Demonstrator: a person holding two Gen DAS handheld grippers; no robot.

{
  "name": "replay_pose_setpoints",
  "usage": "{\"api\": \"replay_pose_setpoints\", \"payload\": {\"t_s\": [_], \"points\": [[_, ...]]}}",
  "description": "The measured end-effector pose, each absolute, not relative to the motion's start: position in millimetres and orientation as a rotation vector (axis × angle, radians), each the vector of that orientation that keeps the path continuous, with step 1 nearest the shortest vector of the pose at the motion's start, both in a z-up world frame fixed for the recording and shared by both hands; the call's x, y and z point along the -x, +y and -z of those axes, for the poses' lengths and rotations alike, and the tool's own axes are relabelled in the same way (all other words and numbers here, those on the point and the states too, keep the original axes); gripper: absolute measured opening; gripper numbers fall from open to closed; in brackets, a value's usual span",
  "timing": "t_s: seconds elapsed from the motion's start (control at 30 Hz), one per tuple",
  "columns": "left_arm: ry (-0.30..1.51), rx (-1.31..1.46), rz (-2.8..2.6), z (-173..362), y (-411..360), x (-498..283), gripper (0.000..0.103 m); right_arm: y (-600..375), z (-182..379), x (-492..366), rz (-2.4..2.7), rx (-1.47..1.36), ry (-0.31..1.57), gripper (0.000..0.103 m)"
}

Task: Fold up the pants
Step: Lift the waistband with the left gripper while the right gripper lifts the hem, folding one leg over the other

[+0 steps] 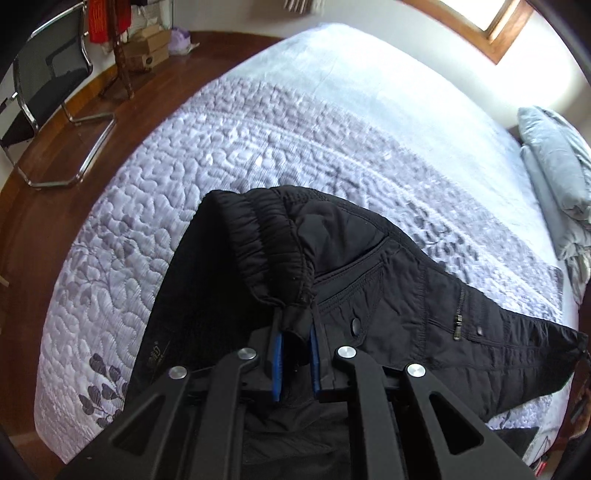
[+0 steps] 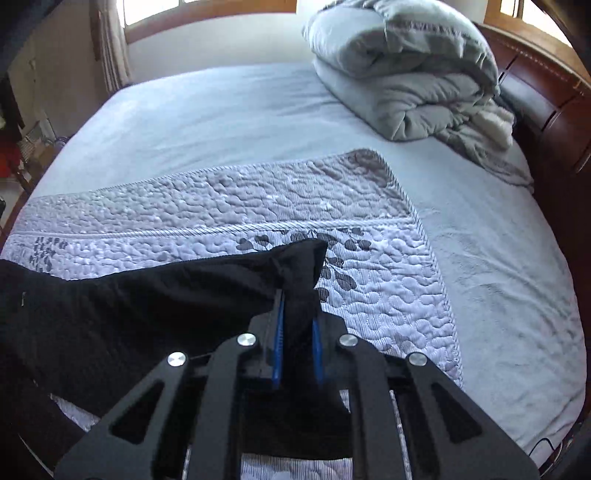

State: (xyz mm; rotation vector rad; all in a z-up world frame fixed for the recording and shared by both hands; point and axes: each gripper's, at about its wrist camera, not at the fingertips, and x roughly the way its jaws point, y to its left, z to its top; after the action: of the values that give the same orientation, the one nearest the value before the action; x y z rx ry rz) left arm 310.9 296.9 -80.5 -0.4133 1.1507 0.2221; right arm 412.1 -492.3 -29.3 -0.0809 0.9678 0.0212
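No text can be read in either view. The black pants (image 1: 369, 266) carry a small pale printed mark on the fabric near the lower left of the left wrist view, but it is too blurred and too small to make out. The cardboard boxes (image 1: 147, 48) on the floor bear a round dark mark, also illegible.

Sunlit windows (image 2: 207, 5), wood floor (image 1: 44, 221), chair (image 1: 44, 85), quilted bed (image 2: 480, 240)

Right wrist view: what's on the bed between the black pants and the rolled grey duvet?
Only bedding: the quilted lilac coverlet, then bare pale sheet up to the duvet. Nothing else lies between it and the pants.
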Motion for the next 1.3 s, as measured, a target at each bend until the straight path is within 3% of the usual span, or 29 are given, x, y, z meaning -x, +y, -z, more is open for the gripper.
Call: {"api": "replay_pose_setpoints", "payload": {"t_s": [0.17,0.4,0.7,0.97,1.03,1.1,1.13,1.17,1.3], "points": [[1.034,0.440,-0.182,50,294,-256,0.012,-513,-14,-328,-0.038,0.039,0.805,0.011],[0.926,0.479,-0.146,30,294,-155,0.012,-552,-13,-226,0.007,-0.060,0.714,0.011],[0.944,0.533,-0.175,69,301,-58,0.012,-588,40,-126,0.096,-0.211,0.800,0.011],[0.976,0.626,-0.269,113,314,-8,0.010,-576,104,-83,0.138,-0.117,0.991,0.014],[0.987,0.650,-0.286,118,317,0,0.024,-571,117,-80,0.128,-0.092,1.036,0.017],[1.005,0.677,-0.312,123,318,13,0.052,-569,125,-75,0.136,-0.080,1.066,0.029],[1.009,0.686,-0.326,124,318,17,0.061,-569,126,-73,0.146,-0.075,1.074,0.051],[1.007,0.717,-0.348,126,320,26,0.075,-569,126,-69,0.161,-0.064,1.075,0.065],[0.935,0.885,-0.323,128,321,62,0.079,-572,115,-57,0.168,-0.077,1.055,0.066]]}}
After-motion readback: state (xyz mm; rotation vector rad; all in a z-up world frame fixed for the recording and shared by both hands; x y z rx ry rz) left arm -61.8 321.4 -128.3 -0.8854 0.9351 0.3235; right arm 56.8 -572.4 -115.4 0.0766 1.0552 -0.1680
